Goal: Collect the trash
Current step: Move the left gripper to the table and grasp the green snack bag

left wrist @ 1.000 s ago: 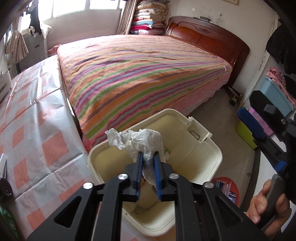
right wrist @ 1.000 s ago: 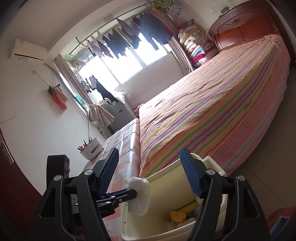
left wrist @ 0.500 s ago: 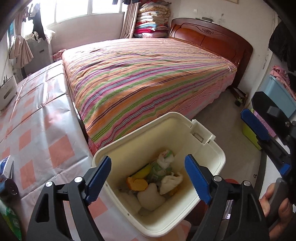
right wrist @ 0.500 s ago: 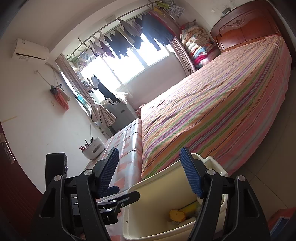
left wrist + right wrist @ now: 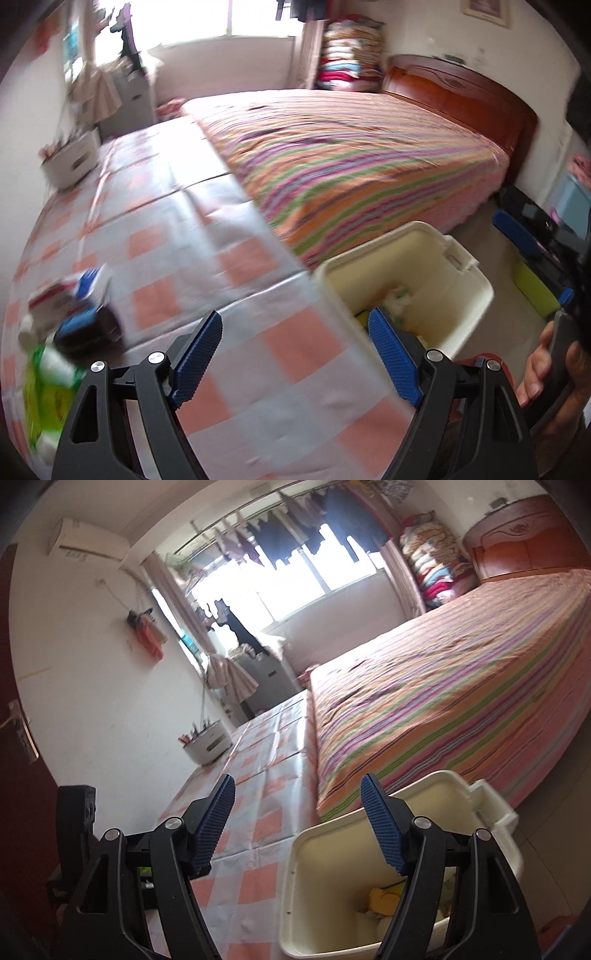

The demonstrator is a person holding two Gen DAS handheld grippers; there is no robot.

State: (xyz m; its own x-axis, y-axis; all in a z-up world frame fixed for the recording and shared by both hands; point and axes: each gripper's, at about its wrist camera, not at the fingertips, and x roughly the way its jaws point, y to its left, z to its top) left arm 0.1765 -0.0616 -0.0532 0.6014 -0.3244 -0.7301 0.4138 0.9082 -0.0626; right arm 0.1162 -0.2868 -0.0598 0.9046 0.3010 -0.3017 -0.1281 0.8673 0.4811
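Observation:
A cream plastic bin (image 5: pixel 476 284) stands beside the checked table (image 5: pixel 177 229), with crumpled paper and yellow scraps inside (image 5: pixel 397 295). It also shows in the right wrist view (image 5: pixel 332 871), with yellow trash at its bottom (image 5: pixel 382 899). My left gripper (image 5: pixel 295 354) is open and empty over the table's edge, left of the bin. My right gripper (image 5: pixel 297 827) is open and empty above the bin's near left rim; it also appears at the right edge of the left wrist view (image 5: pixel 532 266). Blurred items lie at the table's left: a green packet (image 5: pixel 48 391) and a dark round object (image 5: pixel 88 328).
A striped bed (image 5: pixel 351 162) runs along the table's far side, with a wooden headboard (image 5: pixel 461 96). A white holder (image 5: pixel 70 162) sits at the table's far left. A wall (image 5: pixel 74 672) borders the table. Coloured boxes (image 5: pixel 535 288) stand on the floor to the right.
My left gripper opened and let the white tissue fall into the bin, then swung left over the table. The right gripper turned a little left.

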